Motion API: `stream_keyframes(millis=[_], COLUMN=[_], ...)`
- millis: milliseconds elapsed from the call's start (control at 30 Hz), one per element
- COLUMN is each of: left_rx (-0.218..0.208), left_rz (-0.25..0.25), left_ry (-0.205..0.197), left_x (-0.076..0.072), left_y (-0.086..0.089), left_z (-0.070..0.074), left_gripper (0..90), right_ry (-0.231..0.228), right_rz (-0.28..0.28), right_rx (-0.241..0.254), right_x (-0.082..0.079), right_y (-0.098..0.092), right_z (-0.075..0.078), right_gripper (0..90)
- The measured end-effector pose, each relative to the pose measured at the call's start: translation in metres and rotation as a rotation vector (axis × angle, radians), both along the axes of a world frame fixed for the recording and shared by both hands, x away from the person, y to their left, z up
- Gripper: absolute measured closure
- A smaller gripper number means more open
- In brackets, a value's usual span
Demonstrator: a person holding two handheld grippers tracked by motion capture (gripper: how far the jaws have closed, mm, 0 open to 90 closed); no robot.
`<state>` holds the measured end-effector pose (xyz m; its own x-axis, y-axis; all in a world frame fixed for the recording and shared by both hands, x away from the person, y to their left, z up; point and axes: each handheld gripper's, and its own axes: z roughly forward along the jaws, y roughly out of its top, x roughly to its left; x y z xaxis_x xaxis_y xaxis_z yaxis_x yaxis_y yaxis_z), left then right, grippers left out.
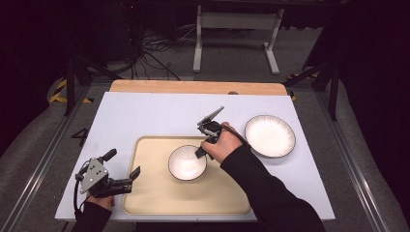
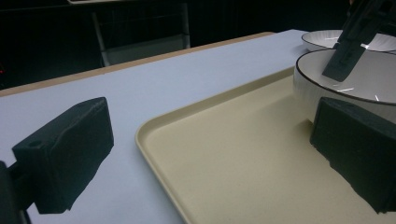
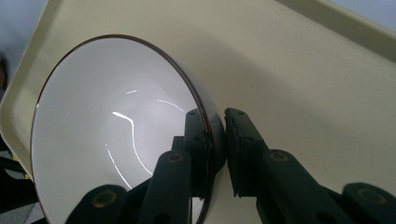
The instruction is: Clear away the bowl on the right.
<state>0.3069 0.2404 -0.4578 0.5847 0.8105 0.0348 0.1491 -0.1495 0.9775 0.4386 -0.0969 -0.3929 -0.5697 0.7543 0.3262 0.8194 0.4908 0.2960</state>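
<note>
1. High view: my right tongs (image 1: pixel 199 153) pinch the rim of the glossy white bowl (image 1: pixel 186 163), which sits on the beige tray (image 1: pixel 145 193); release is left, I judge. A ribbed plate (image 1: pixel 270 136) waits on the bench (image 1: pixel 145 111).
2. Left gripper view: left tongs (image 2: pixel 205 158) gape empty over the matte tray edge.
3. Right gripper view: jaws clamp the dark-rimmed bowl wall.

The right hand-held gripper (image 1: pixel 200 151) points down and toward the person's left from a raised wrist, its jaws nearly together, clamped on a thin rim. The left hand-held gripper (image 1: pixel 123 169) lies low and level, aimed toward the right one, jaws spread wide with nothing between them.
</note>
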Motion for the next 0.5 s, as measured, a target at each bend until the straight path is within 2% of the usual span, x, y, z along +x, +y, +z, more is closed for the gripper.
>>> stream_keyframes(millis=[200,367,500], left_rx=[0.000,0.000,0.002], left_rz=[0.000,0.001,0.002], left_ry=[0.000,0.000,0.001], left_x=[0.0000,0.0001,0.0002], left_y=[-0.0001,-0.0002,-0.0004], left_z=[0.0000,0.0000,0.0000], left_gripper=[0.1,0.2,0.2], right_ry=[0.013,0.034,0.035], right_rz=[0.000,-0.002,0.001], right_rx=[-0.003,0.007,0.016], right_x=[-0.0003,0.0016,0.0017], right_y=[0.0013,-0.0008,-0.0022], right_z=[-0.0056,-0.0096,-0.0109], right_gripper=[79.2,79.8,79.7])
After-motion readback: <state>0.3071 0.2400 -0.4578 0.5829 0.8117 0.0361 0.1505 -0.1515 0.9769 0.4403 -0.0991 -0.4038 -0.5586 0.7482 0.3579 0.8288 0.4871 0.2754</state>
